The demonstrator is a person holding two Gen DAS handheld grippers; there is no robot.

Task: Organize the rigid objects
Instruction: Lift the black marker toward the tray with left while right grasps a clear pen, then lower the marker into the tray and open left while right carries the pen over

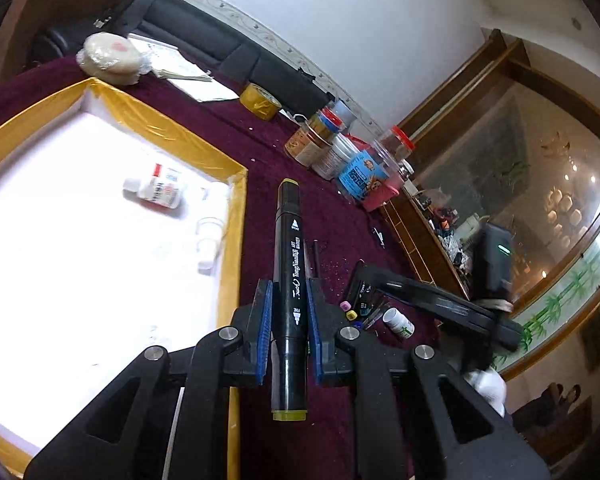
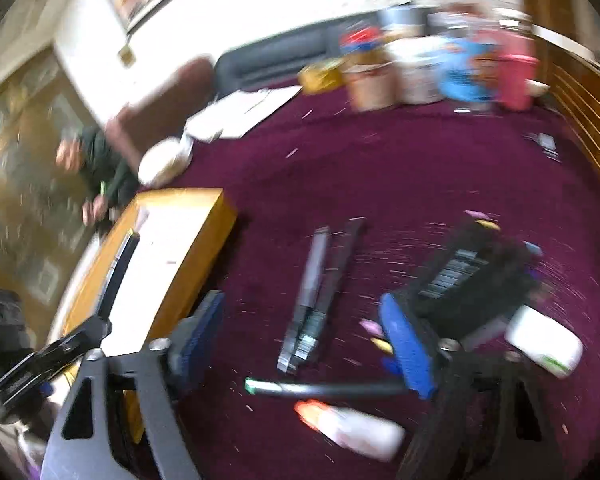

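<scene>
1. A maroon velvet tablecloth (image 1: 340, 216) covers the table beneath both grippers.
2. The left gripper (image 1: 289, 312) clamps a black cylindrical marker (image 1: 288, 280), yellow-capped, between blue ribbed pads, just right of the yellow-rimmed white tray (image 1: 236, 216).
3. The right gripper (image 2: 300, 336), blurred, gapes wide and empty above loose markers (image 2: 320, 292), right of that tray.

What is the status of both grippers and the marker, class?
Left gripper shut on black yellow-capped marker, beside yellow-rimmed white tray. Right gripper open, empty, over loose pens. Nothing blocking the tray.
</scene>
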